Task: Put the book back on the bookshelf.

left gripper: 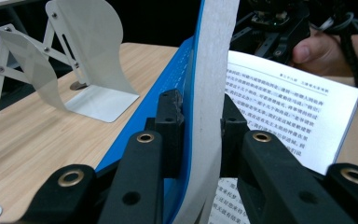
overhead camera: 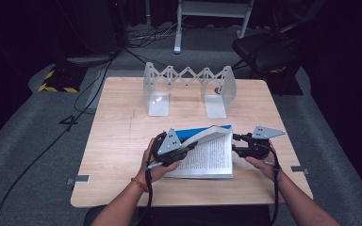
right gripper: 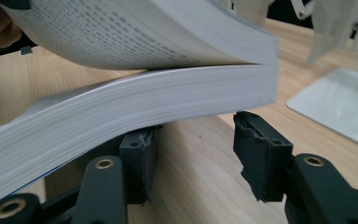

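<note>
An open book [overhead camera: 211,157] with a blue cover lies at the middle front of the wooden table [overhead camera: 118,141]. My left gripper [overhead camera: 193,145] is shut on the cover and a thick sheaf of pages [left gripper: 210,70], holding them raised on edge; both pads [left gripper: 170,121] press on this sheaf. The printed page [left gripper: 289,107] lies flat beyond. My right gripper [overhead camera: 235,142] sits at the book's right edge. In the right gripper view its jaws [right gripper: 193,140] stand open at table level, with the page block [right gripper: 144,102] above and in front of them and no pad pressing on it.
A white expanding bookend rack [overhead camera: 188,87] stands at the back middle of the table, with its plate [left gripper: 93,60] and base [right gripper: 340,100] close behind the book. Off the table, cables run over the grey floor and a dark chair [overhead camera: 264,47] stands at the back right.
</note>
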Demonstrator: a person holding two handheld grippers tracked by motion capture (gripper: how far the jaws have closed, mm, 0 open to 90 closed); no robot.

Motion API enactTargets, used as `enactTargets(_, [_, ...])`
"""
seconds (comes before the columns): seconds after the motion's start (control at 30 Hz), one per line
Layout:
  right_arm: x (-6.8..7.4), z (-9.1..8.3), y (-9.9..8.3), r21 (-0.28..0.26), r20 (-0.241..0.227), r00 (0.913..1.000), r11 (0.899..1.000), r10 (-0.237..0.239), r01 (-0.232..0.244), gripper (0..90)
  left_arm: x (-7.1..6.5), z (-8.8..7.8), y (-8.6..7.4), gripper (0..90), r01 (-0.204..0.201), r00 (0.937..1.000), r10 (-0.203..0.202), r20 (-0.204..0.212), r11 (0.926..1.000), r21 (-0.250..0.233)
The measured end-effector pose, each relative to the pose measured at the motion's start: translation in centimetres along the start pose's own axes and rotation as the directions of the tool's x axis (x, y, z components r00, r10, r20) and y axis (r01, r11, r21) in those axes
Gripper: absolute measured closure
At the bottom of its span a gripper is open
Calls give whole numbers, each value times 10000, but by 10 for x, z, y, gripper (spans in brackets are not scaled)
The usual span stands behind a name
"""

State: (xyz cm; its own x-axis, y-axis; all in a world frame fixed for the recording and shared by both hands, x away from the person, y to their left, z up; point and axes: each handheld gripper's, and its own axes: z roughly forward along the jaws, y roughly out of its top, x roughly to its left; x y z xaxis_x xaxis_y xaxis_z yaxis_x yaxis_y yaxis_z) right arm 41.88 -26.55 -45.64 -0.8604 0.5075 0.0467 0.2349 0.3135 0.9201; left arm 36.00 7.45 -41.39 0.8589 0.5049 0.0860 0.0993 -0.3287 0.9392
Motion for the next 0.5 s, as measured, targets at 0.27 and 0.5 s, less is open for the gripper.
enactTargets(0.27, [15,0,21,-695,-205,9997,9975,-129,114,529,1,-15,-12,742,295,9988,-288,398,9994,-193])
enactTargets(0.5, [31,5,46,-962,-534,9954,9926,-801,747,529,-3,-28,-21,735,2,9999,-5,143,9997,229])
